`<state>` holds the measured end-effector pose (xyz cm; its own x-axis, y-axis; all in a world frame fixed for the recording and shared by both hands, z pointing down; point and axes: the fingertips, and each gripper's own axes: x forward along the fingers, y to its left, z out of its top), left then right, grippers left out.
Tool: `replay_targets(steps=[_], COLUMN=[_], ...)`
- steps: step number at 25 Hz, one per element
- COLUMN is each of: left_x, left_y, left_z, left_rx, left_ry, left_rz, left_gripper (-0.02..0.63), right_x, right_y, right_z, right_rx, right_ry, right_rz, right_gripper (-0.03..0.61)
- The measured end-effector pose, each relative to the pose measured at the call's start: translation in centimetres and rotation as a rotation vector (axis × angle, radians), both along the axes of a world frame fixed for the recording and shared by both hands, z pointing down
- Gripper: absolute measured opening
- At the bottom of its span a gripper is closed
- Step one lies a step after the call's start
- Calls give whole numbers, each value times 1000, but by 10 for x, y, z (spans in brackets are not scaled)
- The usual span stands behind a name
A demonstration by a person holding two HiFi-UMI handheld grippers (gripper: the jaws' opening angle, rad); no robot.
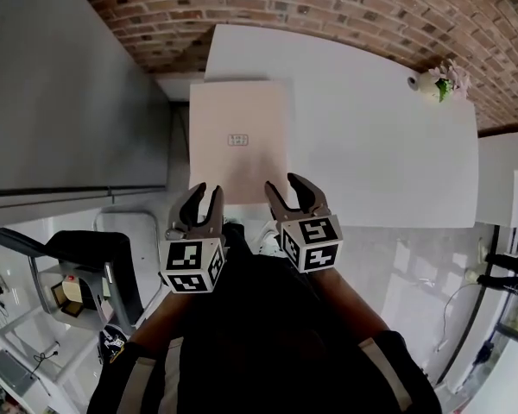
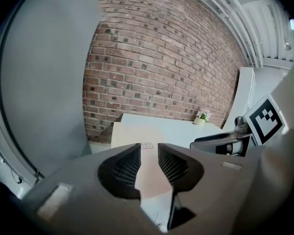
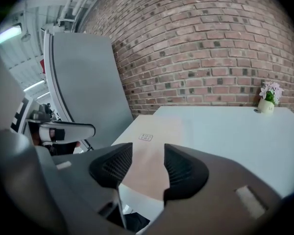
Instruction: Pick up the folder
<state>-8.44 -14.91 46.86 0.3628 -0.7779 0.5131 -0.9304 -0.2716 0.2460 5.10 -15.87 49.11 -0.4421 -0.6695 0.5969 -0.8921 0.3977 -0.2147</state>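
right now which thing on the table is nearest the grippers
The pale pink folder, lying flat just ahead of the left gripper and right gripper; the small flower pot stands at the table's far right corner.

wall (image 1: 328,11): red brick | table (image 1: 388,145): white | partition (image 1: 60,76): grey, left

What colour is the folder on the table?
The folder is pale pinkish beige, clearest in the head view.
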Motion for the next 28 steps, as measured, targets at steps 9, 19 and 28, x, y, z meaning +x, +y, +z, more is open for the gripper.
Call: replay_targets(steps=[9, 19, 28], left_x=[-20, -33, -32], left_y=[-15, -32, -38], left_z=[52, 106, 134], left_rx=[-139, -295, -383], left_ry=[-34, -7, 32], left_rz=[-11, -7, 16], left_gripper=[242, 343, 379], right_x=[12, 12, 8], right_y=[-18, -40, -45], right_z=[39, 80, 101], right_rx=[-112, -218, -313], right_ry=[-1, -38, -63], right_rz=[39, 43, 28], right_gripper=[292, 372, 423])
